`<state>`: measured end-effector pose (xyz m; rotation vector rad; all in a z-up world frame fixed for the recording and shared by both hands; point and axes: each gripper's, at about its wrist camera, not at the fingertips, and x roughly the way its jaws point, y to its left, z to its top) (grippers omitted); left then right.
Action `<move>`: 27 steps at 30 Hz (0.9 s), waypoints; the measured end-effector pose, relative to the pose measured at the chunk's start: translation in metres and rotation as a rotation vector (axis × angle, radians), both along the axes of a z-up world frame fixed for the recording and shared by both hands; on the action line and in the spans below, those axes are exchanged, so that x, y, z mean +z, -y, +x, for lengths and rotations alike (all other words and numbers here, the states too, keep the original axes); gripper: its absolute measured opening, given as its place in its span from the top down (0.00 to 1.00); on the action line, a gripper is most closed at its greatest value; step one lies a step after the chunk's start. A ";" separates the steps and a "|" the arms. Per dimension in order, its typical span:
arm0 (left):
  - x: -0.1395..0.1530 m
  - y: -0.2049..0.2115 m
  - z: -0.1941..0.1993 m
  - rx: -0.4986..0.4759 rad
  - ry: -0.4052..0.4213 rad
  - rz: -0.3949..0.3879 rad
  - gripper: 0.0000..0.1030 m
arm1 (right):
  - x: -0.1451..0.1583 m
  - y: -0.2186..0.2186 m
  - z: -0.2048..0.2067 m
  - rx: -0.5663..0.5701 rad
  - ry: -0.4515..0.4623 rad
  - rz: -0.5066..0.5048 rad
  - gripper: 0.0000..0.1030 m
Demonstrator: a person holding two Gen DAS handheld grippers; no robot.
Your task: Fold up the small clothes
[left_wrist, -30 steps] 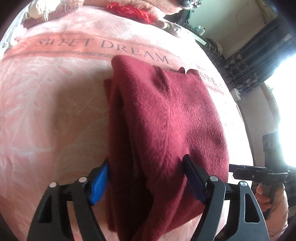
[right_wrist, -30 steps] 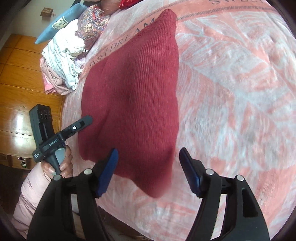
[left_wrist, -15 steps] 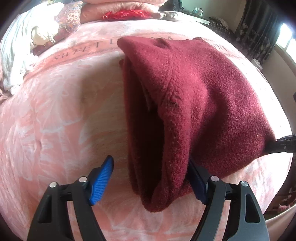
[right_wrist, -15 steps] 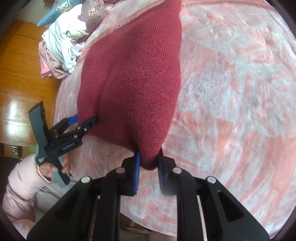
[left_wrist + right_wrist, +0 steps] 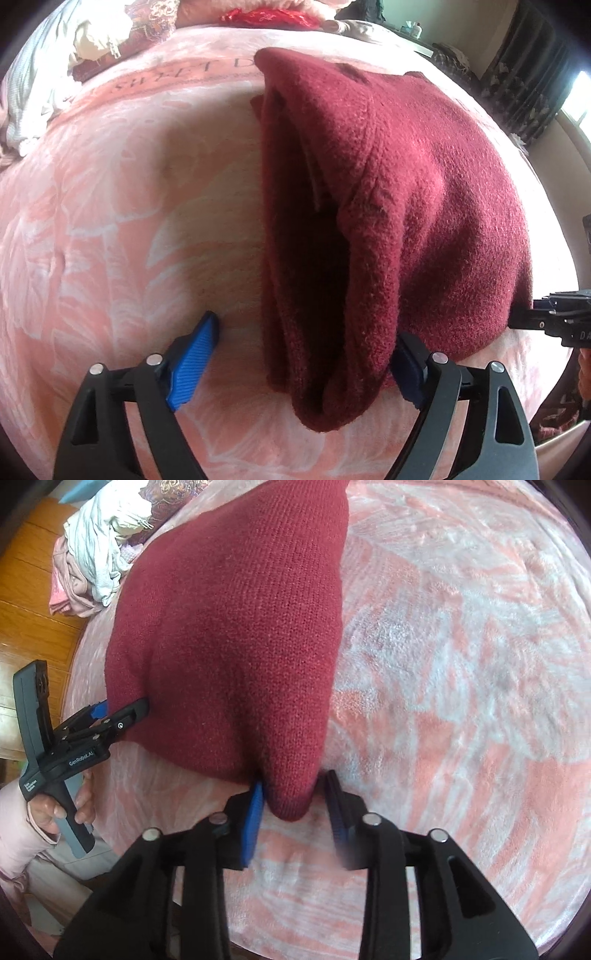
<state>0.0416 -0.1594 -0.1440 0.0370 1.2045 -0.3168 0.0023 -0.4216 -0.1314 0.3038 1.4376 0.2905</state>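
Maroon knit point(image 5: 424, 192) folded double on bed; L/R fingers just opened, corners loose between.

A dark red knitted wool garment point(image 5: 424, 192), its fuzzy surface pilled and matt, lies on a plush pink-and-white fleece blanket point(image 5: 122, 221) with a soft sheen. The matt black plastic left gripper point(image 5: 306, 362) and right gripper point(image 5: 295, 812) carry ribbed blue rubbery pads point(image 5: 192, 365) and bright metal rivets. Beyond the bed, an orange wooden floor point(image 5: 26, 587) shines glossy.
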 end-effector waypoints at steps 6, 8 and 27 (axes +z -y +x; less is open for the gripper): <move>0.027 -0.004 -0.013 0.103 -0.024 -0.014 0.17 | 0.063 0.003 -0.017 -0.072 0.156 -0.172 0.50; 0.039 -0.004 -0.021 0.109 -0.013 -0.003 0.16 | 0.082 0.004 -0.027 -0.114 0.203 -0.244 0.42; 0.129 -0.032 -0.086 0.167 0.188 0.091 0.09 | 0.128 -0.045 -0.098 -0.184 0.295 -0.320 0.23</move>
